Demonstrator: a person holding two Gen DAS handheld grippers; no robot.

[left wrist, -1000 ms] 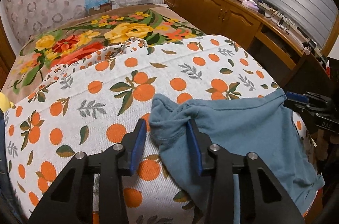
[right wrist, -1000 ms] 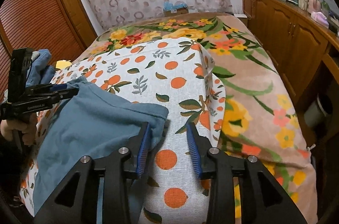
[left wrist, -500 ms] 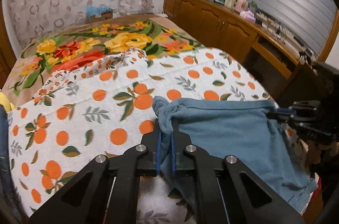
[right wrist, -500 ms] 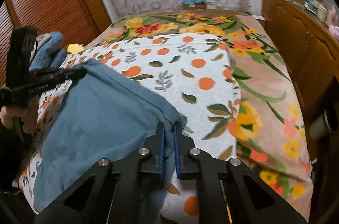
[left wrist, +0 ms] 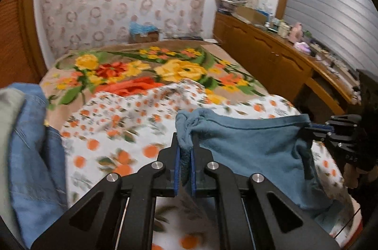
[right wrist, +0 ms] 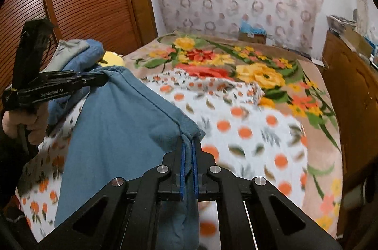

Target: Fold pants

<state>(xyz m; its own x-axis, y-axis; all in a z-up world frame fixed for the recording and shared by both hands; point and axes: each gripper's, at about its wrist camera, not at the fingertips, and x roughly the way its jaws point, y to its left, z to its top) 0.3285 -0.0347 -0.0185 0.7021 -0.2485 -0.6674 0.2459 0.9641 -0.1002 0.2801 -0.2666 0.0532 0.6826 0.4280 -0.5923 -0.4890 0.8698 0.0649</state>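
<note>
so compared to a second ago both grippers have gone from spread wide over the cloth to pinched tight on it, and the blue pants [left wrist: 250, 146] are now lifted up off the bedding instead of lying flat.

left gripper [left wrist: 183, 155] sits lower middle of the left wrist view, its blue pads [left wrist: 176, 169] closed down narrow with a bunched corner of the pants squeezed between them, a little tuft poking out above the tips. from there the top hem runs taut to the right edge of the frame, where the right gripper [left wrist: 314, 129] has the other corner.

right wrist view is the mirror of that: right gripper [right wrist: 188, 155] lower middle, pads nearly touching with a fold of the blue fabric clamped in, and the rest of the pants [right wrist: 113, 122] hanging as a sheet toward the lower left. the left gripper [right wrist: 99, 79] shows at the left edge gripping the far corner, a hand [right wrist: 26, 124] wrapped on its handle.

under it all is the white sheet with oranges [right wrist: 248, 131], blurry, and past that the floral blanket [left wrist: 146, 65] in the middle of the frame. a pile of denim clothes [left wrist: 30, 143] fills the left edge of the left view. wooden cabinet [left wrist: 271, 61] on the right.
</note>
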